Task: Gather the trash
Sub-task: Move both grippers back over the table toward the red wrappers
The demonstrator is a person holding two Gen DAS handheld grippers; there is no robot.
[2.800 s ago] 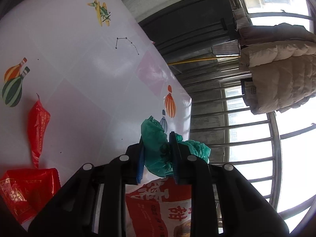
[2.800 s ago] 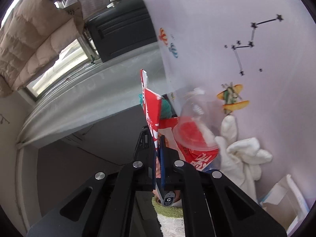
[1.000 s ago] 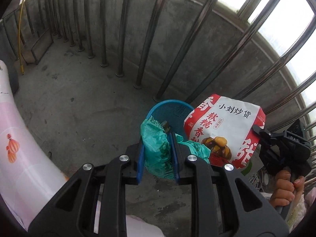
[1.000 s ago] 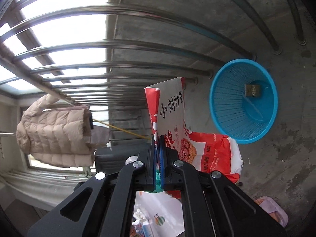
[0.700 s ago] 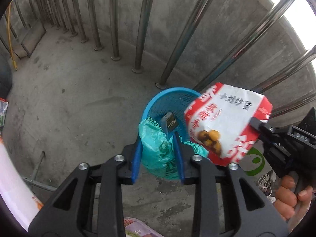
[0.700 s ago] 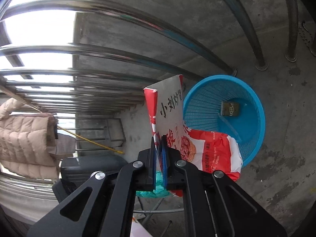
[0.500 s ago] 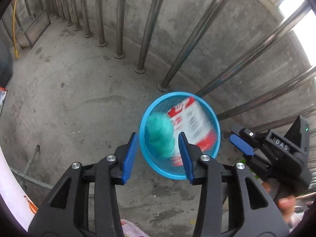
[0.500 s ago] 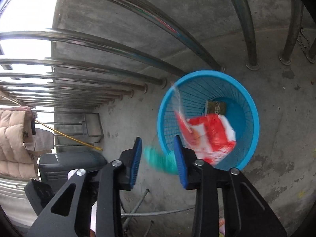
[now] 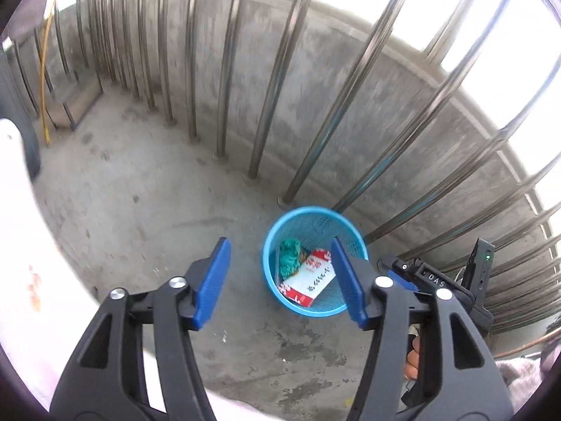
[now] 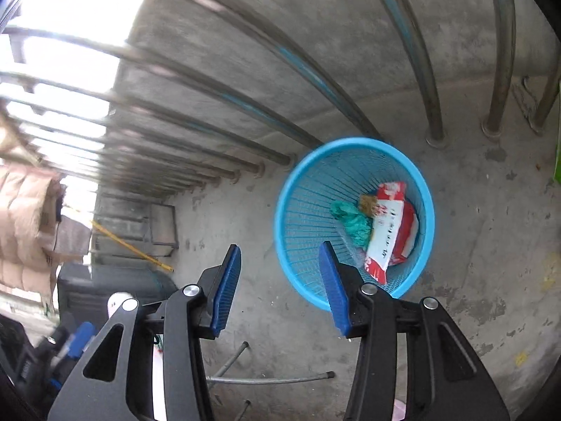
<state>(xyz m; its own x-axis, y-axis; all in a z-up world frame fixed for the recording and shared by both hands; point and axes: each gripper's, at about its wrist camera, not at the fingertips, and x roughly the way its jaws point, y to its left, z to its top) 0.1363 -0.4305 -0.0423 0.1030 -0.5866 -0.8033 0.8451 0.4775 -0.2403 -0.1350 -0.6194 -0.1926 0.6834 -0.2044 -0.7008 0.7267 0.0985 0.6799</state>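
Basket (image 9: 317,310) sits on concrete floor (image 9: 147,210), just in front of railing bars (image 9: 266,80) & low wall (image 9: 350,105) behind them. In basket: crumpled plastic bag (image 9: 289,258) on left, snack packet (image 9: 308,282) beside it on right, touching; in right wrist view packet partly overlaps small box (image 10: 366,203) at back. Left tongs (image 9: 280,280) hang above floor, basket behind right jaw. Right tongs (image 10: 280,280) above floor left of basket. Loose rods (image 10: 270,380) lie on floor below them. Jacket (image 10: 24,231) hangs far left.

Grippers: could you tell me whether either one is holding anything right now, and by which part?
Nothing is held: left hand-held gripper and right hand-held gripper have just opened, empty.
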